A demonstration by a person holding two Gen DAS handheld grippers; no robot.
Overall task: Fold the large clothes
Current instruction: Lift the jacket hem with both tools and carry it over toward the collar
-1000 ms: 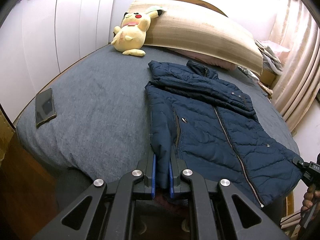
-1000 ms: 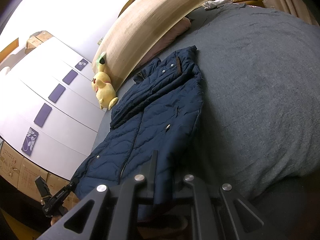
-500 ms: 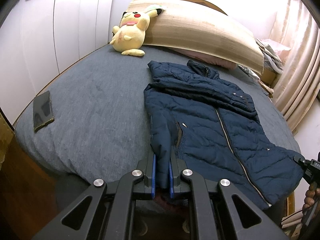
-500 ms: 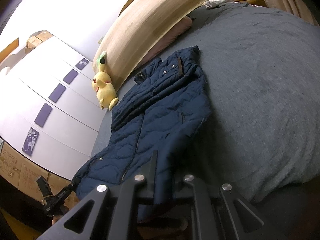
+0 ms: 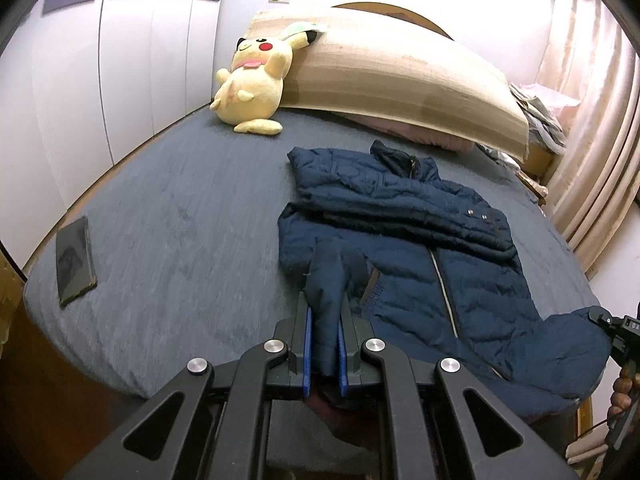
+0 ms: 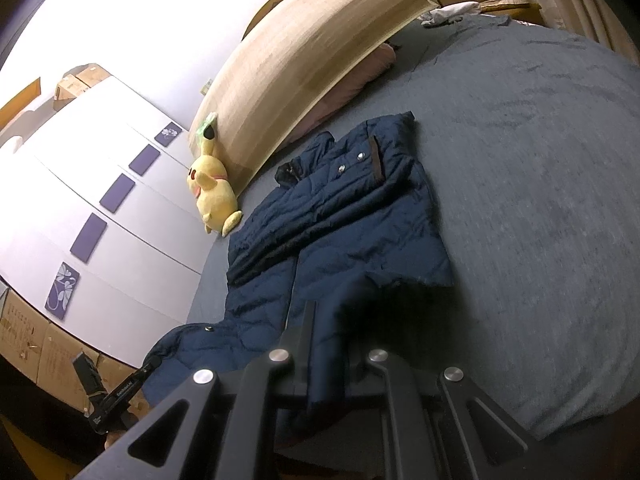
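While jacket [image 5: 400, 240] spans bed [image 5: 180, 220], plush toy [image 5: 252, 88], phone [image 5: 74, 256] lie clear.

The jacket [image 5: 400, 240] lies on the bed [image 5: 180, 220], plush toy [image 5: 252, 88] behind, phone [image 5: 74, 256] left.

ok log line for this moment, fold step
step: bottom fold | left gripper: shut on jacket hem | right gripper: shut on hem | hem lifted off bed

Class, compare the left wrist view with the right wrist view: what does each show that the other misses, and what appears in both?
Only the left wrist view shows the phone and curtains. Only the right wrist view shows cardboard boxes. Both show the jacket, plush toy, bed and wardrobe; the left gripper and right gripper each clamp the jacket's hem.
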